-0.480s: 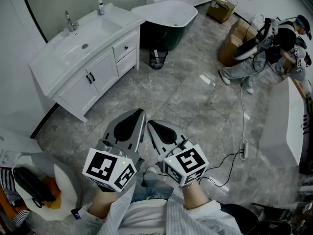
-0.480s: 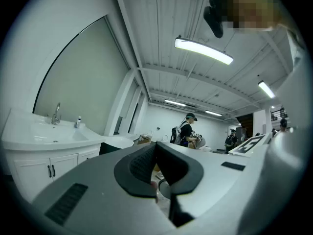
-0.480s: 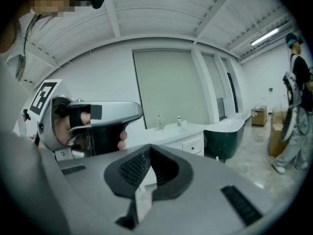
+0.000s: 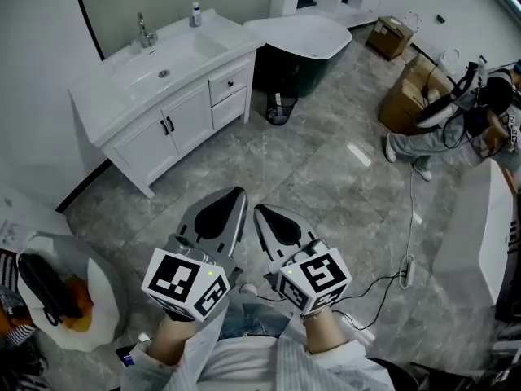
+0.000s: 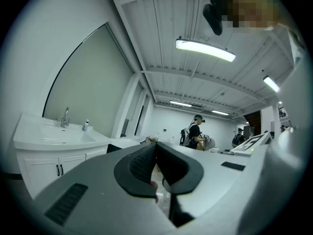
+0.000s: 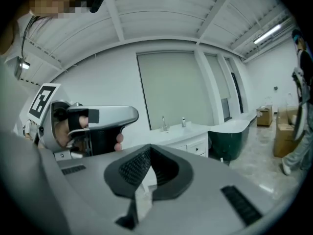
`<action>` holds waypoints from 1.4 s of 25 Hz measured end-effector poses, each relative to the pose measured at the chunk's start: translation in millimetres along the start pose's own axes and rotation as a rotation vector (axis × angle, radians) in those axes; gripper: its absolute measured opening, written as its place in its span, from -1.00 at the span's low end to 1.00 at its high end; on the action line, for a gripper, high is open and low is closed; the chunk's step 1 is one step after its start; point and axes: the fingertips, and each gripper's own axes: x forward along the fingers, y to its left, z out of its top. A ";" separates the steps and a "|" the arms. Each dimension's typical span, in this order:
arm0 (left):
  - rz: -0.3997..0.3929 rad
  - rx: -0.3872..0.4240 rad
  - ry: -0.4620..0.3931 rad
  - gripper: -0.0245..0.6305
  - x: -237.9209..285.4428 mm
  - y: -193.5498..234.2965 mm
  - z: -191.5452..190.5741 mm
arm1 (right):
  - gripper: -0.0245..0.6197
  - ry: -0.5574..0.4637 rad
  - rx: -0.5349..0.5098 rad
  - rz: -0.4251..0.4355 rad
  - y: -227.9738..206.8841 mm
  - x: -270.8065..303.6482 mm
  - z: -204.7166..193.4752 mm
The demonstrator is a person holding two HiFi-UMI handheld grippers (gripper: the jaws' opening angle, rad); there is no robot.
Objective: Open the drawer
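Note:
The white vanity [image 4: 122, 96] with a sink stands at the upper left of the head view, well away from both grippers. Its two drawers, the upper [image 4: 229, 83] and the lower [image 4: 229, 108], are shut at its right end, beside two cabinet doors. My left gripper [image 4: 237, 194] and right gripper [image 4: 260, 211] hang side by side low in the middle, over the floor, pointing toward the vanity. Both are shut on nothing. In the right gripper view the right gripper [image 6: 149, 151] faces the vanity [image 6: 188, 140] in the distance. The left gripper [image 5: 156, 147] has the vanity [image 5: 49, 148] at its left.
A dark green bathtub [image 4: 305, 43] with a white rim stands right of the vanity, a small bin [image 4: 279, 108] before it. A person [image 4: 444, 125] sits by cardboard boxes [image 4: 407, 96] at the right. A cable [image 4: 404, 259] lies on the grey tiled floor. A white basin [image 4: 77, 316] sits lower left.
The head view has shifted, so the vanity and bathtub now lie a little further right in the picture. Both grippers stay shut, side by side, in about the same spot.

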 end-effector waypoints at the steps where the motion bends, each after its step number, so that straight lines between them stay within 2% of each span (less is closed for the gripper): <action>1: 0.006 -0.001 -0.002 -0.87 -1.4 -1.1 -1.0 | -0.90 -0.001 0.000 0.004 0.0 -1.4 -0.3; 7: 0.025 0.000 -0.001 -0.87 -2.0 -0.4 -6.8 | -0.90 0.003 0.005 0.011 -4.1 -3.1 -5.2; 11: 0.038 0.003 -0.002 -0.87 9.9 17.7 -6.7 | -0.90 0.008 0.015 0.013 -14.9 15.7 -5.9; 24: 0.012 0.053 0.019 -0.87 123.8 136.8 24.1 | -0.90 0.025 -0.016 0.011 -78.9 158.8 32.1; 35: 0.010 0.069 0.031 -0.87 184.7 236.4 44.1 | -0.90 0.034 0.010 0.000 -117.4 269.7 52.2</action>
